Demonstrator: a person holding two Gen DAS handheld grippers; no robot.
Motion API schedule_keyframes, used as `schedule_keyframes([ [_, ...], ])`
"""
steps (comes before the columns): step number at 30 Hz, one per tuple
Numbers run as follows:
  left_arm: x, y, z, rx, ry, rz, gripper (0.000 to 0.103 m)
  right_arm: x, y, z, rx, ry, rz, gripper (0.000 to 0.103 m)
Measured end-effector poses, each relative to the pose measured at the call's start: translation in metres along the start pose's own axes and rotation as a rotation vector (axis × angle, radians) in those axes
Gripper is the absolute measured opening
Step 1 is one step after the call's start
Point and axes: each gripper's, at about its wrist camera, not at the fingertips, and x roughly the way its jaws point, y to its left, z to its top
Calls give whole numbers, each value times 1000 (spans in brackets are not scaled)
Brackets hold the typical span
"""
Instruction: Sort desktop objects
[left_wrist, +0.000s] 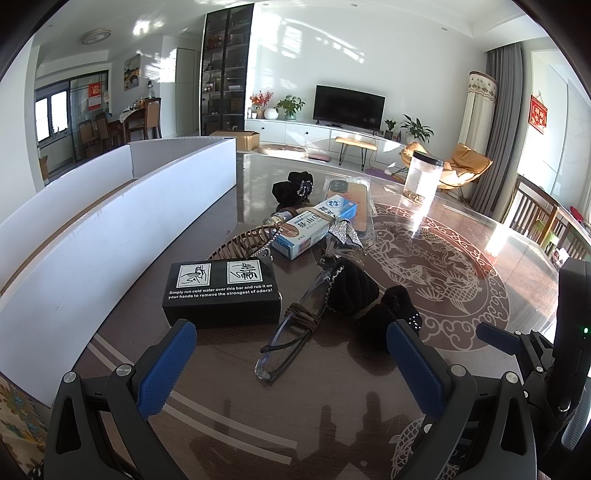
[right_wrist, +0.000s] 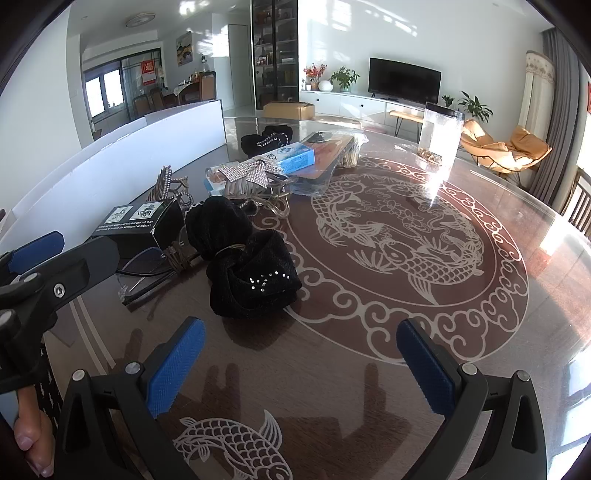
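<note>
A pile of small objects lies on the glass-topped table (right_wrist: 369, 350). In the left wrist view my left gripper (left_wrist: 291, 358) is open, low over the table, with folded clear-framed glasses (left_wrist: 291, 339) lying just ahead between its fingers. A black box (left_wrist: 221, 291) sits ahead left, a black velvet bow (left_wrist: 354, 291) ahead right. Behind are a blue-white medicine box (left_wrist: 314, 225), a rhinestone bow clip (left_wrist: 343, 236) and a black scrunchie (left_wrist: 293, 188). My right gripper (right_wrist: 301, 354) is open and holds nothing, with the velvet bow (right_wrist: 251, 258) just beyond its left finger.
A long white open box (left_wrist: 110, 206) runs along the table's left side. A clear jar with a black lid (right_wrist: 441, 129) stands at the far right. A phone case in plastic (left_wrist: 351, 199) lies behind the medicine box. A hand (right_wrist: 29, 435) shows at the lower left.
</note>
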Motion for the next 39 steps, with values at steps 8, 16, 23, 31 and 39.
schedule_keyframes([
  [8, 3, -2, -1, 9, 5, -2, 103, 2, 0, 0, 1, 5, 1, 103],
  [16, 3, -3, -1, 15, 9, -2, 103, 3, 0, -1, 1, 6, 2, 103],
  [23, 3, -3, -1, 15, 9, -2, 103, 2, -1, 0, 1, 6, 2, 103],
  [31, 3, -3, -1, 16, 9, -2, 103, 3, -1, -1, 1, 5, 1, 103],
  [39, 2, -3, -1, 15, 9, -2, 103, 3, -1, -1, 4, 4, -1, 103],
])
